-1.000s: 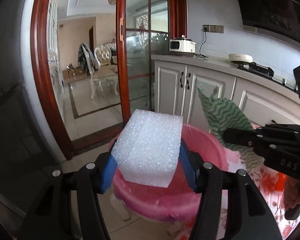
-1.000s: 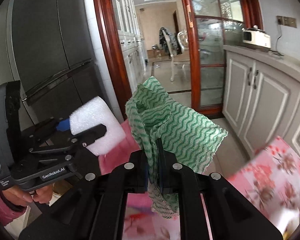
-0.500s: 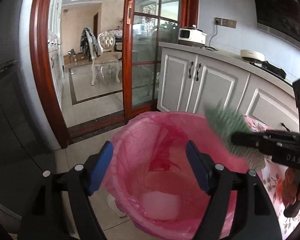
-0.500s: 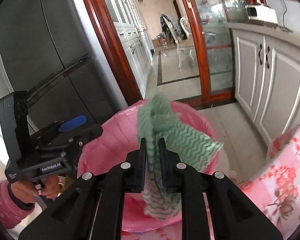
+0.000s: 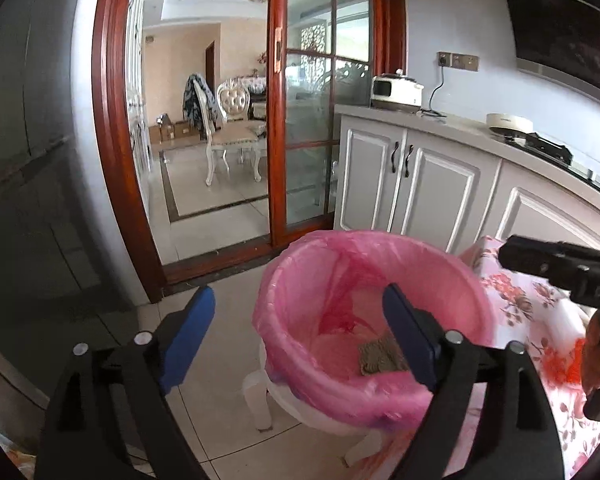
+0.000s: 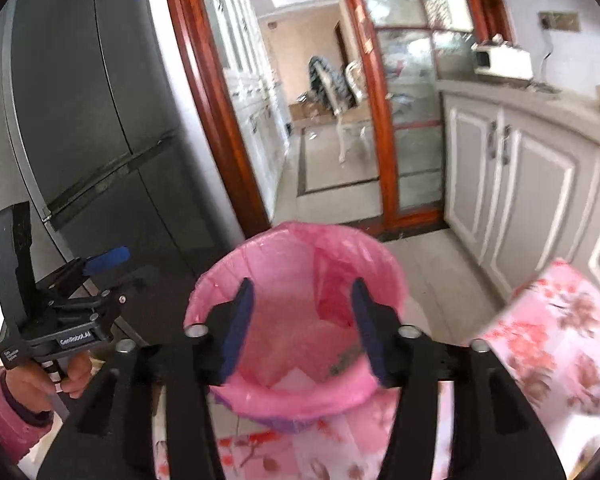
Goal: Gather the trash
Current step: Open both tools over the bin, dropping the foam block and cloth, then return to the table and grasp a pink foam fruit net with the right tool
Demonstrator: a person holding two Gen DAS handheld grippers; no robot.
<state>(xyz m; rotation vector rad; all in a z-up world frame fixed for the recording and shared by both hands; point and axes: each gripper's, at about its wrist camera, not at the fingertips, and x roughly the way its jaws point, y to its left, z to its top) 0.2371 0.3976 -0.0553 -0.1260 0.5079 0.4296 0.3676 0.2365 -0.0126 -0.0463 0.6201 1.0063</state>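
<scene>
Above the pink-lined bin, both grippers hung with nothing between their fingers: the left gripper had its jaws spread wide, and the right gripper had its jaws parted over the bin's mouth. Down inside, the green cloth lay on the liner's bottom, beside the floral tablecloth.

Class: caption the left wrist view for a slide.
Open left gripper above the pink-lined bin, green cloth inside.

Both grippers agape, empty.
</scene>
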